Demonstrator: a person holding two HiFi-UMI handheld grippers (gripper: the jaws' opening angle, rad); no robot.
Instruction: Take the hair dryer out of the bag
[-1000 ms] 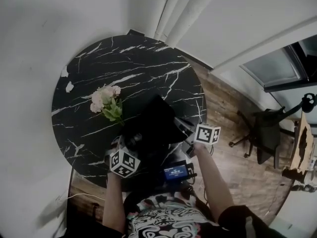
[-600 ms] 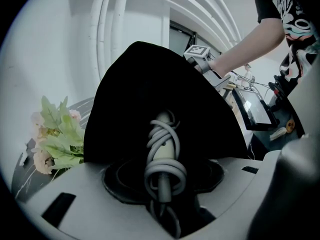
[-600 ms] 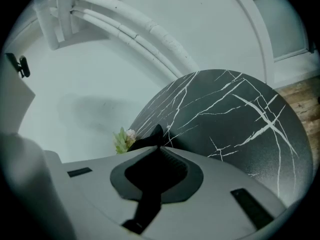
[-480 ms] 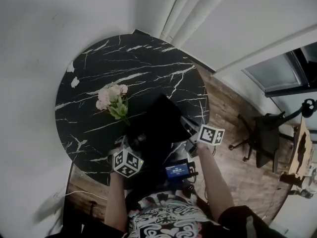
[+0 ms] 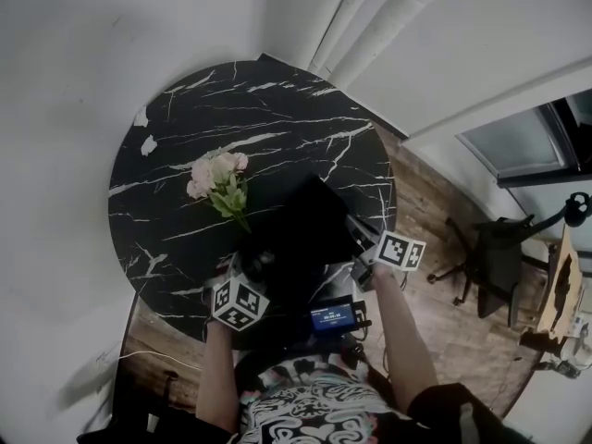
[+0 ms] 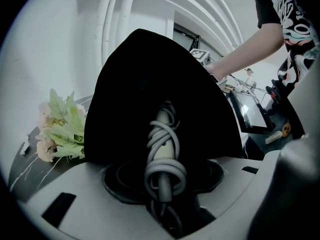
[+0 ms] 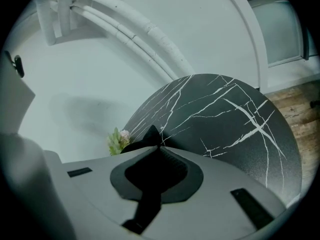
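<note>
A black bag (image 5: 301, 234) lies on the near side of a round black marble table (image 5: 185, 128). In the left gripper view the bag (image 6: 150, 79) rises like a dark tent. From its mouth comes the hair dryer's pale handle (image 6: 162, 134), wound with its grey cord. My left gripper (image 6: 163, 176) is shut on that wrapped handle; from above it (image 5: 252, 271) sits at the bag's near left corner. My right gripper (image 5: 359, 237) is at the bag's right edge. In its own view it (image 7: 157, 148) is shut, with a peak of black bag fabric (image 7: 150, 135) sticking up from the pads.
A bunch of pale pink flowers with green leaves (image 5: 220, 178) lies left of the bag. A small device with a lit blue screen (image 5: 331, 316) hangs at the person's chest. A black office chair (image 5: 490, 252) stands on the wooden floor to the right. White pipes (image 5: 356, 12) run along the wall.
The head view has drifted a little, so the table sits slightly further right. Both grippers keep their places and their holds at the bag.
</note>
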